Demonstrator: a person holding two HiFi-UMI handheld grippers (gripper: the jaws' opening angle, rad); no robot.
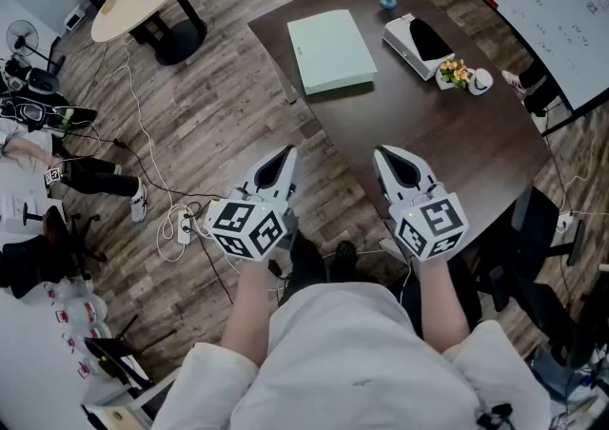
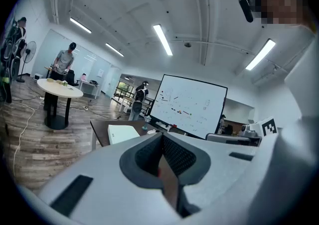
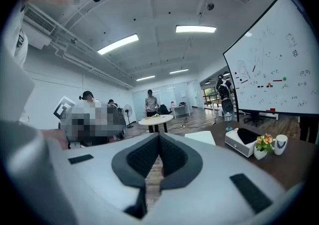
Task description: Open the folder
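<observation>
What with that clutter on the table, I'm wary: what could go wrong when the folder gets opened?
The folder lies flat and closed; the left gripper and right gripper are both shut and may push it across the table instead of catching its cover.
A swinging cover or arm could knock the white box or the flower pot beside it.
Floor cables close by could cause a trip.

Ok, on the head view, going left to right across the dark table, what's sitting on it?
pale green folder → white box → small pot of flowers → white cup
</observation>
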